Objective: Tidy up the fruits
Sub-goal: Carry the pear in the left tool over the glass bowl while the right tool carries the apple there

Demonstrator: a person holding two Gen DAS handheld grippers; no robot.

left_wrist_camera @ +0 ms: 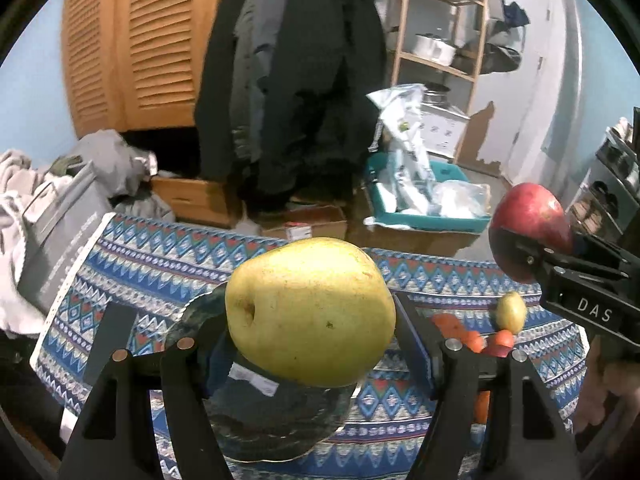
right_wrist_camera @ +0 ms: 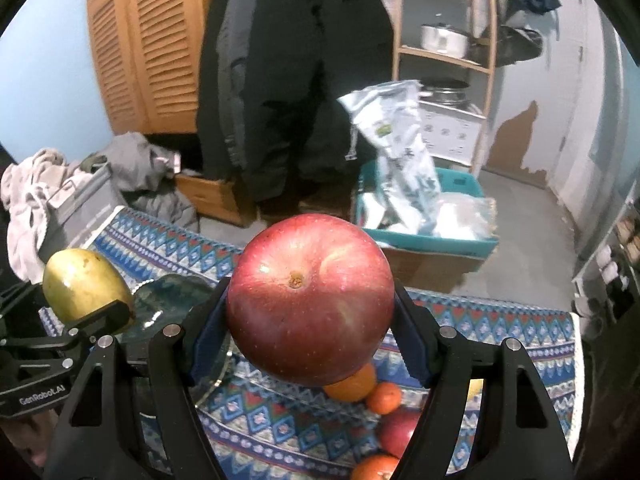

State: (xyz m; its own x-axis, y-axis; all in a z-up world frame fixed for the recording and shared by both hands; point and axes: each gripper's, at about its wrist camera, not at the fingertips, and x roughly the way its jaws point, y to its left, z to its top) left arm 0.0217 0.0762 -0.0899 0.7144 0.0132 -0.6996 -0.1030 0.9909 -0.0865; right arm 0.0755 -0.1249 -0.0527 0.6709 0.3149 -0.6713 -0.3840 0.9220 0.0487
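Note:
My left gripper point(left_wrist_camera: 312, 320) is shut on a yellow-green pear point(left_wrist_camera: 308, 312) and holds it above a dark green plate point(left_wrist_camera: 276, 428) on the patterned cloth. My right gripper point(right_wrist_camera: 310, 308) is shut on a red apple point(right_wrist_camera: 310, 300), held above the table. In the left wrist view the red apple point(left_wrist_camera: 528, 228) and right gripper show at the right. In the right wrist view the pear point(right_wrist_camera: 86, 286) and plate point(right_wrist_camera: 168, 300) show at the left. Several oranges point(right_wrist_camera: 384, 398), another red apple point(right_wrist_camera: 400, 432) and a small pear point(left_wrist_camera: 511, 312) lie on the cloth.
The table carries a blue patterned cloth point(left_wrist_camera: 160, 264). Behind it hang dark coats point(left_wrist_camera: 296, 80); a teal bin with bags point(left_wrist_camera: 424, 200), cardboard boxes point(left_wrist_camera: 312, 224), a wooden shelf point(left_wrist_camera: 444, 40) and a pile of clothes point(left_wrist_camera: 48, 192) stand around.

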